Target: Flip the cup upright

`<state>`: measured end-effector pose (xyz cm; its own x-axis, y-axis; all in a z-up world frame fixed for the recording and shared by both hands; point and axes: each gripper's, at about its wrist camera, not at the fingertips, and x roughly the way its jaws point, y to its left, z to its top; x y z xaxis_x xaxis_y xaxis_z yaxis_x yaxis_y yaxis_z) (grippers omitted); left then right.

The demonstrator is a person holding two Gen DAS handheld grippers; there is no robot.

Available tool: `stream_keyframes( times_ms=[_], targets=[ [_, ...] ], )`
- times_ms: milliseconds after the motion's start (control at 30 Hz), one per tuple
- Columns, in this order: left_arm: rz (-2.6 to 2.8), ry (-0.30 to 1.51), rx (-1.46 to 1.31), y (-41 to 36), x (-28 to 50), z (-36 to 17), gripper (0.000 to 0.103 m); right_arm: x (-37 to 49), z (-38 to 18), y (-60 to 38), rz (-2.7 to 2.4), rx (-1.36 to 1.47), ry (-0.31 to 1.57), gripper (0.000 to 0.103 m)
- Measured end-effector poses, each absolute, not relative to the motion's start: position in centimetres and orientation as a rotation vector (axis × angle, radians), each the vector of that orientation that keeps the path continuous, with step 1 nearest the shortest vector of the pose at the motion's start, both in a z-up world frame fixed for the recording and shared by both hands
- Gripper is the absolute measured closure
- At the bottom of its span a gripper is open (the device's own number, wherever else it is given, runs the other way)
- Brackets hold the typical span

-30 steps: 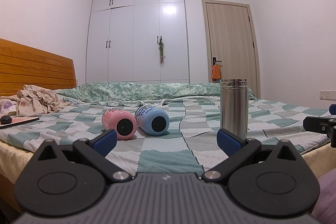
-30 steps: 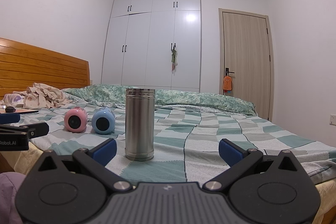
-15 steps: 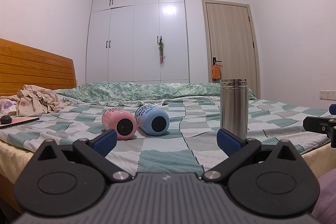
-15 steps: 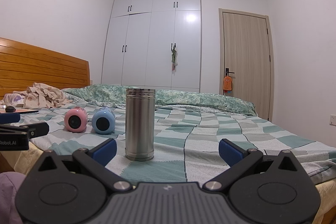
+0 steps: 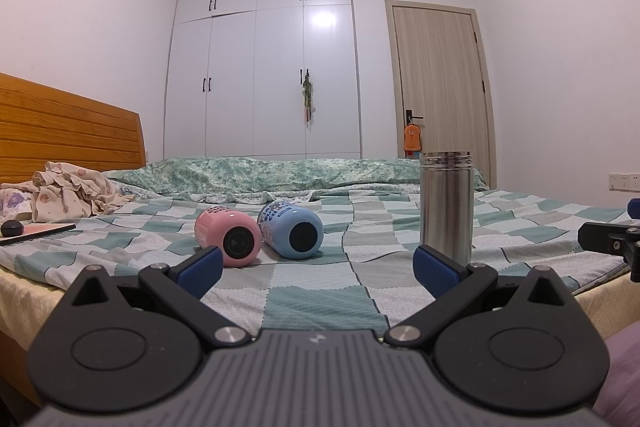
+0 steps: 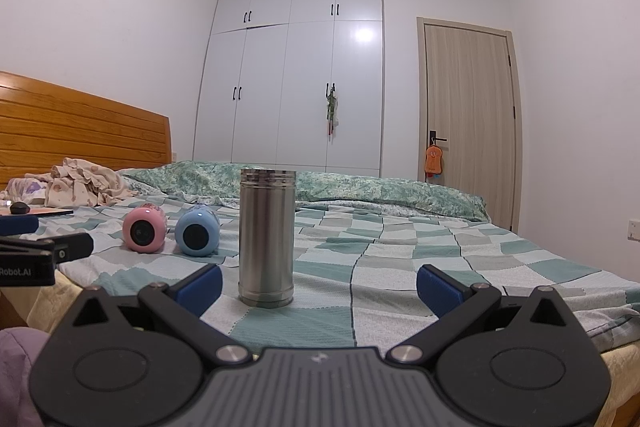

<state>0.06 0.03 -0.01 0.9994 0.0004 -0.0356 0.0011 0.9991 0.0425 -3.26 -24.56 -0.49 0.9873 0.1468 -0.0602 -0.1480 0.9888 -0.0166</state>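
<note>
Lying on their sides on the checked bed sheet (image 5: 312, 307), the pink cup (image 5: 228, 237) and the blue cup (image 5: 291, 230) rest next to each other, touching or nearly so, with their round dark ends turned toward the cameras. Whether those ends are bases or mouths cannot be told, and nothing of their insides shows. The steel cup (image 6: 267, 239) stands upright on the same sheet, its threaded rim on top; its inside is hidden from this low angle.

Taking the steel cup as the landmark: the blue cup lies to its left and a little farther back, and the pink cup lies beyond the blue one, farther left again. The left claw (image 5: 316, 265) hovers at the near edge of the bed with its blue pads spread wide, released and grasping nothing; the pink cup sits just behind its left pad, and the steel cup rises just behind its right pad. The right claw (image 6: 318, 285) is likewise released, with wide-apart jaws, and the steel cup stands just ahead of its left pad, not touched by it. A crumpled cloth (image 5: 68, 193) lies well to the left of the steel cup, near the wooden headboard (image 5: 68, 135).
</note>
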Motion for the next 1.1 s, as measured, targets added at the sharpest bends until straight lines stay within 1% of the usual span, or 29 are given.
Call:
stream_keyframes(
  times_ms=[233,533,833,967,1100],
  targets=[
    [0.0,0.016,0.038,0.2,0.1,0.4,0.0,-3.7,0.4,-24.0,0.193,-0.043,0.027,0.0],
    [0.04,0.013,0.048,3.1,1.7,2.9,0.0,-1.0,4.9,-20.5,0.426,-0.062,-0.006,0.0],
    [0.05,0.078,0.094,8.3,6.4,4.9,0.0,6.7,9.7,-12.2,0.606,-0.099,-0.006,0.0],
    [0.084,0.109,0.103,11.0,9.4,5.1,0.0,11.9,10.5,-7.8,0.632,-0.122,0.049,0.0],
    [0.088,0.145,0.099,13.5,12.3,5.0,0.0,17.8,10.1,-4.3,0.633,-0.137,0.14,0.0]
  ],
)
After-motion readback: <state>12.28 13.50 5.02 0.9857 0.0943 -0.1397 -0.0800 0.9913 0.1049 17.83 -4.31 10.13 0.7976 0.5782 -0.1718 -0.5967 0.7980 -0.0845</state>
